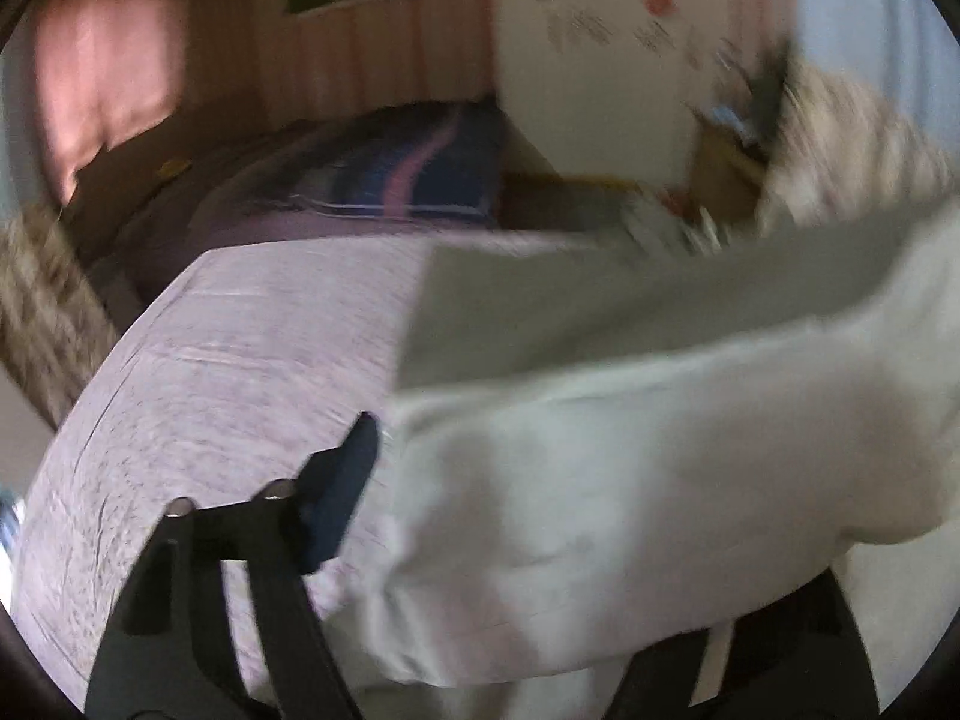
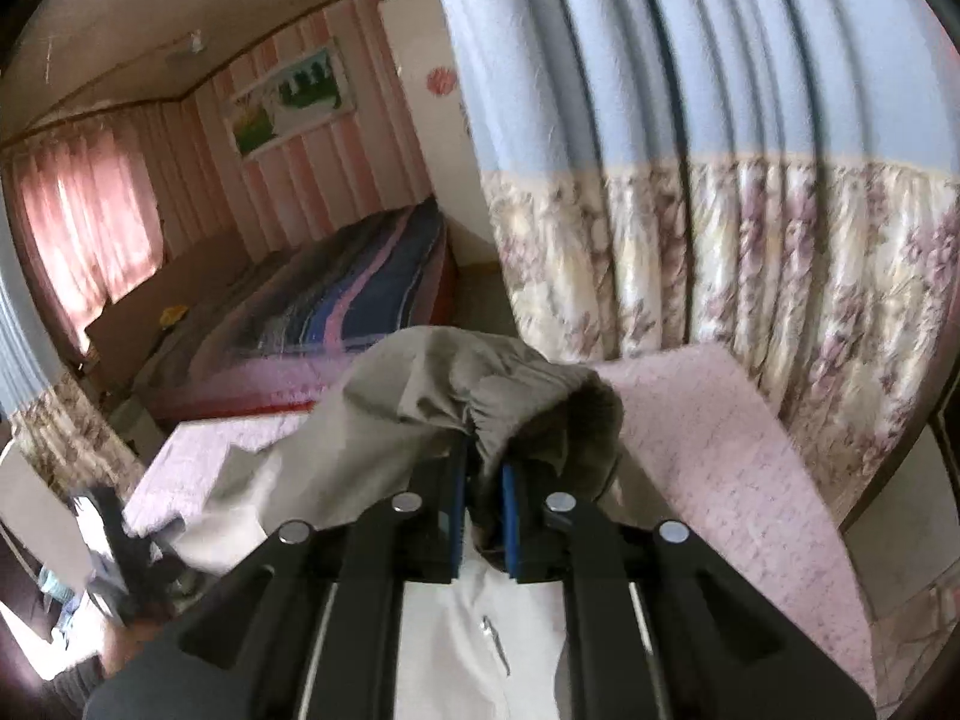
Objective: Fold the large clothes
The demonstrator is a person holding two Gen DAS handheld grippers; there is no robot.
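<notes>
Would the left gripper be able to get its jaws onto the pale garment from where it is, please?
Probably yes. The left gripper has one finger right at the edge of the pale garment, with only the pink cover beneath. The other finger is hidden behind the cloth.

You are in a home bedroom: a bed (image 2: 336,300) with a striped blanket lies at the far wall, pink curtains (image 2: 90,228) cover the far-left window, a picture (image 2: 288,102) hangs above, and a floral drape (image 2: 750,252) hangs near right.
</notes>
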